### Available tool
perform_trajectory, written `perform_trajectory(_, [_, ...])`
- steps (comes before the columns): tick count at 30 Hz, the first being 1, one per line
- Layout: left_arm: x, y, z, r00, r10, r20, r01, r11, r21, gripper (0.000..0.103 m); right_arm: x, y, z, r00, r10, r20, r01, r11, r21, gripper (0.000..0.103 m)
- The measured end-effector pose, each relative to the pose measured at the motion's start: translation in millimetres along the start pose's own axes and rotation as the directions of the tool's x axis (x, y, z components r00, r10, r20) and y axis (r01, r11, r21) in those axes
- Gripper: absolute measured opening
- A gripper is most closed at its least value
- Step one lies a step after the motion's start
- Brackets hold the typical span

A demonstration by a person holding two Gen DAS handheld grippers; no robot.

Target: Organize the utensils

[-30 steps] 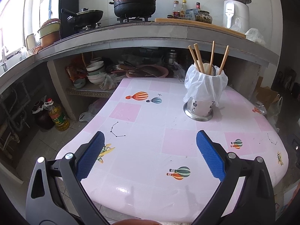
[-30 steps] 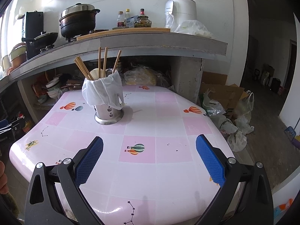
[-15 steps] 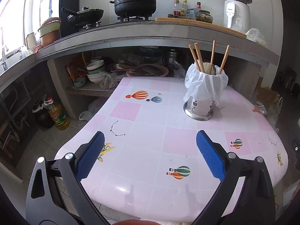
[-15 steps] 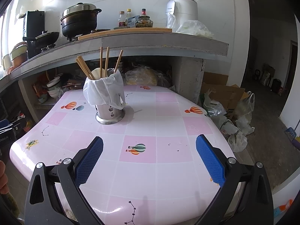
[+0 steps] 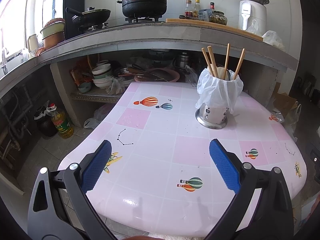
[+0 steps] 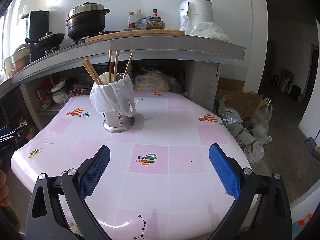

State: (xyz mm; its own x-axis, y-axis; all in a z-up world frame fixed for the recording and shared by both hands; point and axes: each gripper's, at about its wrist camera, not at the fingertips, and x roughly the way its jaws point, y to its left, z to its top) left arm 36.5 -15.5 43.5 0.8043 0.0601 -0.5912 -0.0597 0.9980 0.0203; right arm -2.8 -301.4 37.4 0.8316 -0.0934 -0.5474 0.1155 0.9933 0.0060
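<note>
A steel utensil holder (image 5: 213, 114) lined with a white plastic bag stands upright on the pink-and-white table (image 5: 160, 140). Several wooden chopsticks (image 5: 212, 62) and a pale spoon stick out of it. It also shows in the right wrist view (image 6: 118, 121), with the chopsticks (image 6: 112, 68) fanned out. My left gripper (image 5: 160, 150) is open and empty above the table's near edge, well short of the holder. My right gripper (image 6: 159, 156) is open and empty above the table (image 6: 180, 136), the holder ahead to the left.
A concrete counter (image 5: 140, 34) with a black pot (image 5: 145, 2), pan, bottles and a white appliance (image 5: 252, 14) runs behind the table. Bowls (image 5: 101, 76) and pans sit on the shelf under it. An oil bottle (image 5: 61, 123) stands on the floor left; bags and cardboard (image 6: 246, 116) lie right.
Both views have shifted very slightly; the holder sits a touch nearer in the right wrist view. Both grippers stay open and empty.
</note>
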Motion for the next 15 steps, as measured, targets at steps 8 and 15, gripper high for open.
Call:
perform_trajectory(8, [-0.3, 0.0, 0.0, 1.000, -0.002, -0.001, 0.002, 1.000, -0.003, 0.095, 0.2, 0.6, 1.2, 1.000, 0.003, 0.003, -0.003, 1.000, -0.004, 0.096])
perform_trajectory(15, [0.2, -0.8, 0.6, 1.000, -0.002, -0.001, 0.002, 1.000, 0.000, 0.095, 0.0, 0.7, 1.3, 1.000, 0.003, 0.002, -0.003, 1.000, -0.003, 0.096])
